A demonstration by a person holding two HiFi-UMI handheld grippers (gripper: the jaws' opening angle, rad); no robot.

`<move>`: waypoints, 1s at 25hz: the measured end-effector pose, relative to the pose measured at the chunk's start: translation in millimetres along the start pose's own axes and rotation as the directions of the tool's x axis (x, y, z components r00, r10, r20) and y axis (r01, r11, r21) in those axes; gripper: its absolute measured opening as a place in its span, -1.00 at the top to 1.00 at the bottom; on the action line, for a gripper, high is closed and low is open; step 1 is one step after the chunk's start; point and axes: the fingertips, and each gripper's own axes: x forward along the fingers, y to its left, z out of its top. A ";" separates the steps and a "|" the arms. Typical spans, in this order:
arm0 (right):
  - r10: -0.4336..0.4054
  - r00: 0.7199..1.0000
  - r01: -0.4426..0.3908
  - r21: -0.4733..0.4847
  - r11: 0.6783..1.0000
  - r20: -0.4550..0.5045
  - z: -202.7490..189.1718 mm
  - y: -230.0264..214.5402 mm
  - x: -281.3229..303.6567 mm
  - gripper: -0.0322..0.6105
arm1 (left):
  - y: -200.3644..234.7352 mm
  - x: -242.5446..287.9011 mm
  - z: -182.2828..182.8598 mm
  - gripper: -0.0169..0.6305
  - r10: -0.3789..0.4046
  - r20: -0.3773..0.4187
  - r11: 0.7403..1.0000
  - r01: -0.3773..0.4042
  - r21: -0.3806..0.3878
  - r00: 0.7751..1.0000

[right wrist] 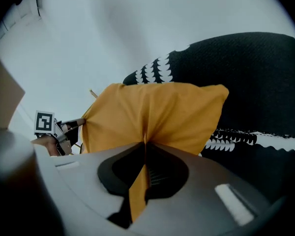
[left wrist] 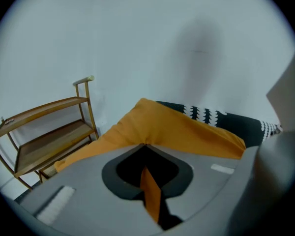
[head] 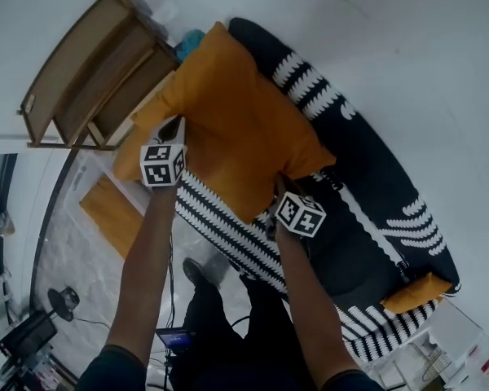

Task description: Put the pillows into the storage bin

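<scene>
**Item:** orange pillow (head: 236, 129), held up at the left end of the black-and-white storage bin (head: 375, 160), not yet settled inside.

**Left tongs** (left wrist: 146, 144): closed on a thin fold of the cover at the pillow's left edge.

**Right tongs** (right wrist: 145, 142): pinching a fold at the near right corner.

**Risks, as judged:**
- Both holds take fabric only, so the cover may slide out under the pillow's weight.
- The wide pillow may snag the bin's soft rim and fold it.
- The wooden shelf (head: 81, 80) stands near the left tongs and could be knocked.
</scene>
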 end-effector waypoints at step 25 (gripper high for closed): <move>0.169 0.981 -0.181 -0.143 0.973 -0.090 -126.1 274.2 -27.2 0.85 | 238.3 -278.7 -91.1 0.93 0.230 0.028 0.947 -0.217 -0.235 0.973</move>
